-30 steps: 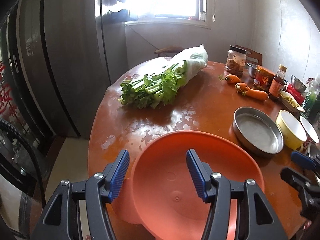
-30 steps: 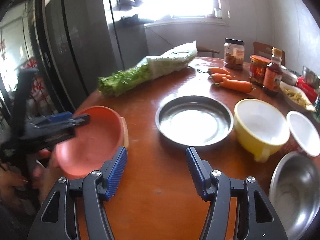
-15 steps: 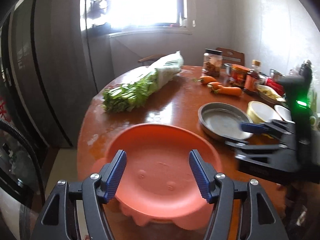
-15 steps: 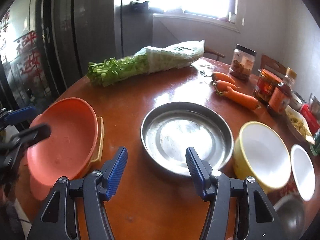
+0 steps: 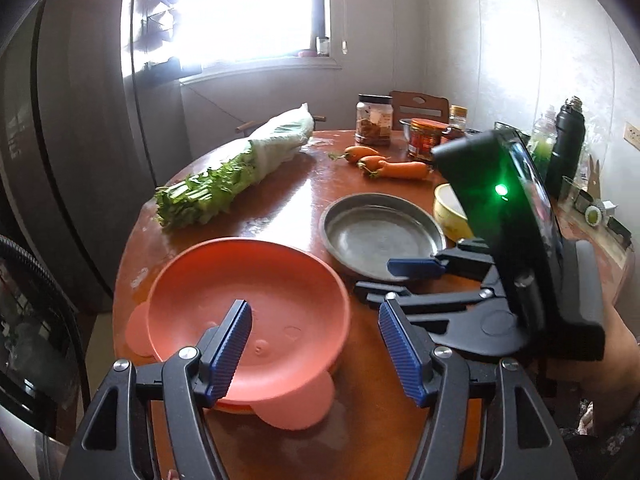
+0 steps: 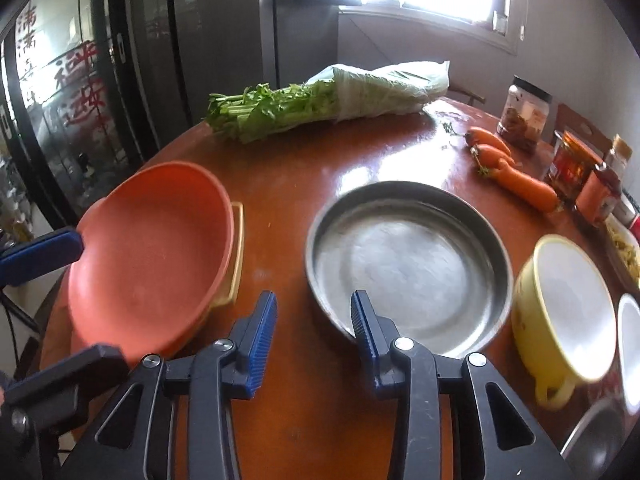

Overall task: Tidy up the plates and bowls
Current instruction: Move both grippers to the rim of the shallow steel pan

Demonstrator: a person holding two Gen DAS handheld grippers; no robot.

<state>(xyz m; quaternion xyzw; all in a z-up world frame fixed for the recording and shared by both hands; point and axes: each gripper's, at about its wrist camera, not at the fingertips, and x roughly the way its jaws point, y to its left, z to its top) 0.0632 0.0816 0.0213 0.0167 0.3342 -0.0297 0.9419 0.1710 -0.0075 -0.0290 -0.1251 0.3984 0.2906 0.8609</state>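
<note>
The orange plate [image 5: 248, 300] rests on a yellow dish [image 6: 236, 256] at the desk [image 5: 288, 200] edge, so the left tool [image 5: 314, 346] stands released over it, while the right tool [image 6: 314, 336], spread and empty, straddles the near rim of the steel plate [image 6: 408, 264], apparently the next piece to stack.

Bagged greens [image 6: 320, 100], carrots [image 6: 516, 172] (three, touching), jars [image 5: 374, 125] behind.

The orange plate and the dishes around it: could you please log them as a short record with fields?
orange plate: on the table, stacked on a yellow dish
metal pan: empty, right of the plate
yellow bowl: right of the pan
left gripper: open, one finger over the plate
right gripper: open, at the pan's near rim
</note>
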